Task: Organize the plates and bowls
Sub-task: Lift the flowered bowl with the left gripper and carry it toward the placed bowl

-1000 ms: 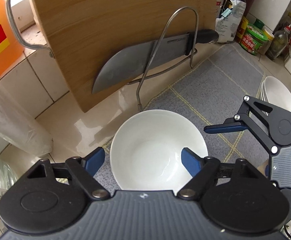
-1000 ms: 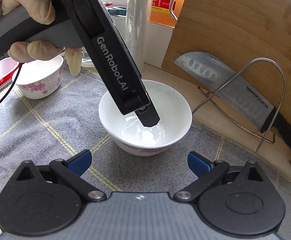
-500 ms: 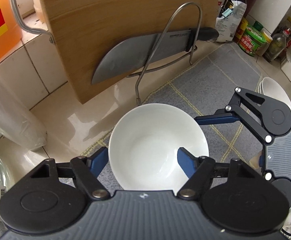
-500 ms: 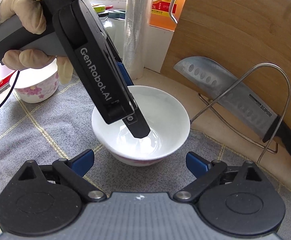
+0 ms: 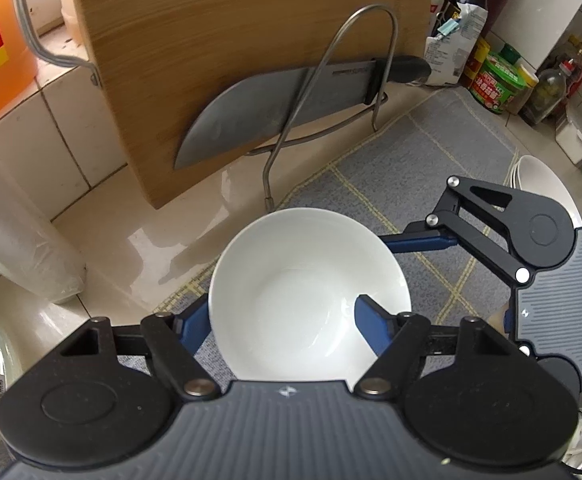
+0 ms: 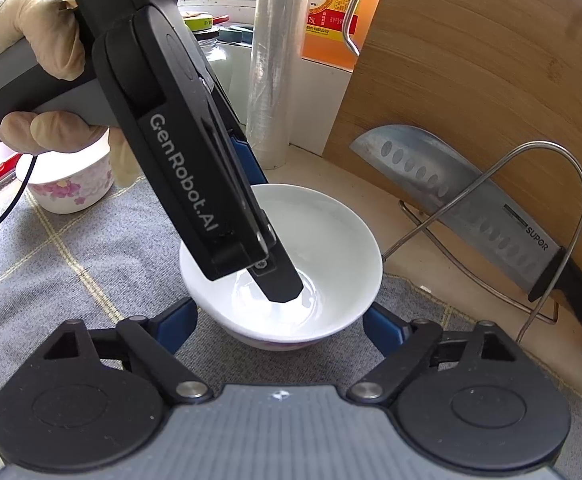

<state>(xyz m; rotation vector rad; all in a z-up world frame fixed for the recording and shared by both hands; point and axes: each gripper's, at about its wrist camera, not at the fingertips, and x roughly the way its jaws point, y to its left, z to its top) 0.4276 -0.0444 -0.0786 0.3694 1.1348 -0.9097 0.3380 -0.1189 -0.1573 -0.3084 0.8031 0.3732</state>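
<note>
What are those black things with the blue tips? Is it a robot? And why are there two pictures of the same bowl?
It is not a robot. A person holds two grabber tools, one in each hand. Each tool has a camera looking along its two blue fingers, so one picture comes from the left tool and one from the right.

Both look at one white bowl on a grey checked cloth. The left gripper, held by a gloved hand, has one finger inside the bowl and one outside. I can't tell if it squeezes. The right gripper is closing its jaws with the bowl between them.

Behind them stand a wooden cutting board and a knife. A flowered cup sits nearby.
</note>
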